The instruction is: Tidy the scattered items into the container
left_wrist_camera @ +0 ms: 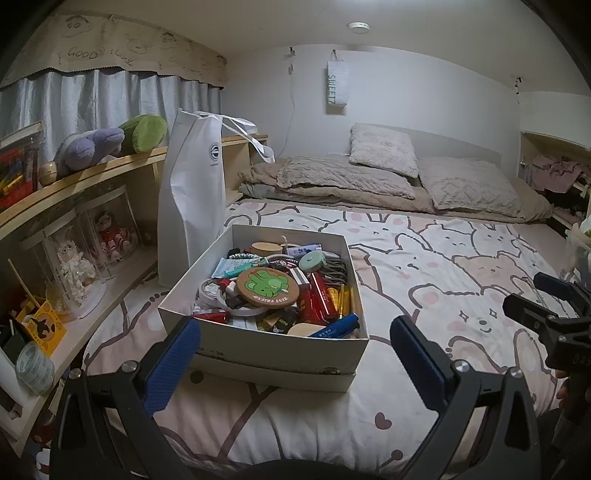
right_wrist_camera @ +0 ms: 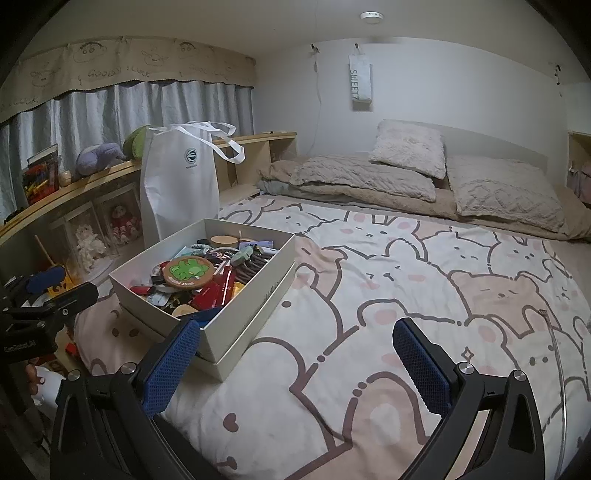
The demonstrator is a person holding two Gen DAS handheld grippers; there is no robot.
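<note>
The room is a small bedroom with plain white walls (left_wrist_camera: 424, 81) and a white ceiling, where one round lamp (left_wrist_camera: 358, 26) is fixed. A bed with a cover (right_wrist_camera: 424, 266) printed with bears and rabbits fills most of the space. At its head lie grey-beige pillows (left_wrist_camera: 384, 147) and a folded blanket. On the left stands a long wooden shelf (left_wrist_camera: 110, 166), and behind it hang grey curtains (left_wrist_camera: 92, 99) under a beige strip with drawings. A white paper pouch (left_wrist_camera: 338, 86) hangs on the far wall.

one box (left_wrist_camera: 258, 354), one white bag (left_wrist_camera: 192, 184), three pillows (left_wrist_camera: 384, 153), two plush toys (left_wrist_camera: 92, 146).
</note>
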